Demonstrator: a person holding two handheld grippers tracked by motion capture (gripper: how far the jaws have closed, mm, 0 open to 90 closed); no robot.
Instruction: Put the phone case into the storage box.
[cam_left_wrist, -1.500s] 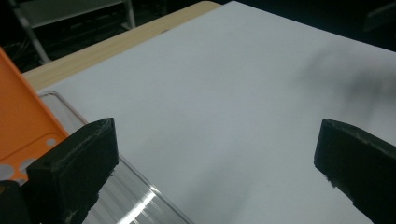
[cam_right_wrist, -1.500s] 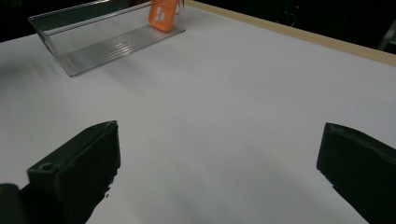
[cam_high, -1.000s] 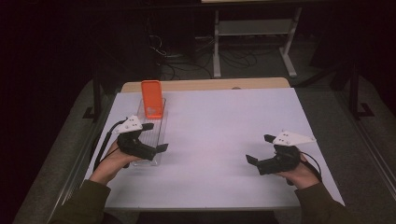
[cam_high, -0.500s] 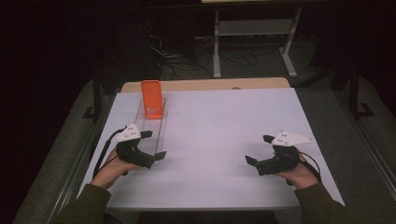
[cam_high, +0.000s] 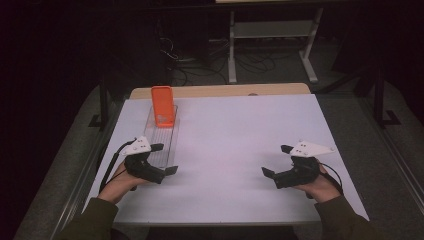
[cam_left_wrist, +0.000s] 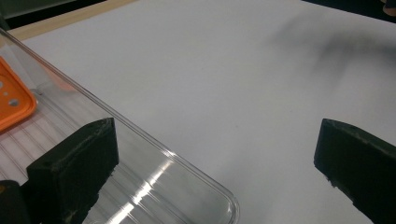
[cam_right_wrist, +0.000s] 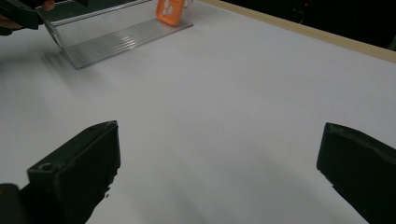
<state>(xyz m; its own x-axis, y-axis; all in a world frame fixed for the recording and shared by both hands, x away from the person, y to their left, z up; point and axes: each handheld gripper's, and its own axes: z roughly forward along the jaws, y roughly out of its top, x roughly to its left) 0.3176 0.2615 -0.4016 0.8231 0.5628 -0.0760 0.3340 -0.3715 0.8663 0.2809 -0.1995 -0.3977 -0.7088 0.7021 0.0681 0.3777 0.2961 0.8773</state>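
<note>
The clear tray (cam_high: 164, 142) lies on the tabletop (cam_high: 235, 135), its near corner between the wide-open jaws of the left hand-held gripper (cam_high: 161, 159), ungripped; an orange case (cam_high: 163, 105) leans at the tray's far end.

The right hand-held gripper (cam_high: 276, 161), jaws spread and empty, is well apart from the tray.

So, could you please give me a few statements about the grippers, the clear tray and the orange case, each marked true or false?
1. The orange case stands at the far end of the clear tray. True.
2. The left gripper is clamped shut on the tray. False: its jaws stand wide apart, one over the tray's near corner and one over the white table.
3. The right gripper is open, with bare table between its jaws. True.
4. The right gripper holds the orange case. False: the case is across the table, in the tray.
5. The tray lies on the right half of the table. False: it lies along the left side.
</note>
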